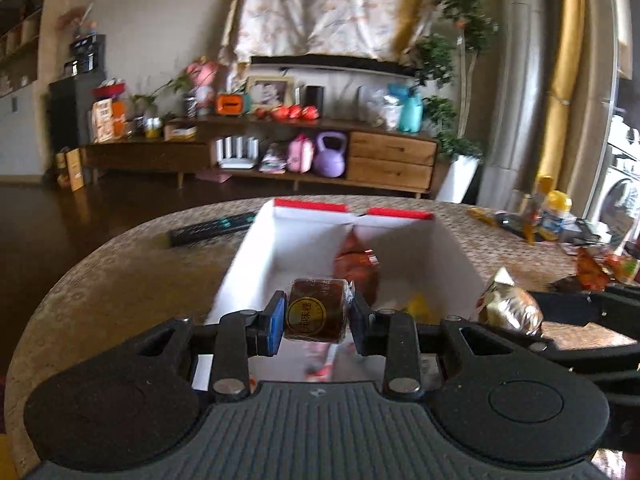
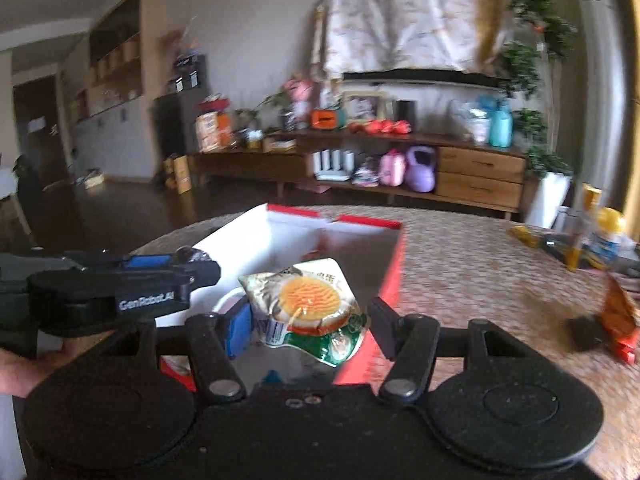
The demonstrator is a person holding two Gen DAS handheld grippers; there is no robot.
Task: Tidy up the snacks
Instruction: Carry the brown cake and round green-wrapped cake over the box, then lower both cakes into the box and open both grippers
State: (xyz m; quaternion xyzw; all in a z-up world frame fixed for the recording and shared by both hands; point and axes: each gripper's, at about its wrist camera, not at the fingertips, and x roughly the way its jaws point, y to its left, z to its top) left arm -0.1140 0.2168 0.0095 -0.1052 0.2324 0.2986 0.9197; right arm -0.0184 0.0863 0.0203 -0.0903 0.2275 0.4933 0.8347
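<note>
My left gripper [image 1: 318,316] is shut on a brown wrapped roll cake [image 1: 316,314] and holds it above the near end of an open white box with red flaps [image 1: 256,260]. A red snack packet [image 1: 356,264] and a yellow one [image 1: 418,306] lie inside the box. My right gripper [image 2: 308,324] holds a silver-green biscuit packet [image 2: 308,304] over the box's right wall [image 2: 394,276]; its jaws stand wide around the packet. The right gripper with that packet [image 1: 510,310] shows at the right of the left wrist view. The left gripper [image 2: 176,272] shows at the left of the right wrist view.
The box sits on a round woven-top table [image 2: 480,264]. A remote control [image 1: 212,228] lies left of the box. Loose orange snack packets [image 2: 618,320] and bottles [image 2: 604,236] stand at the table's right. A wooden sideboard stands against the far wall.
</note>
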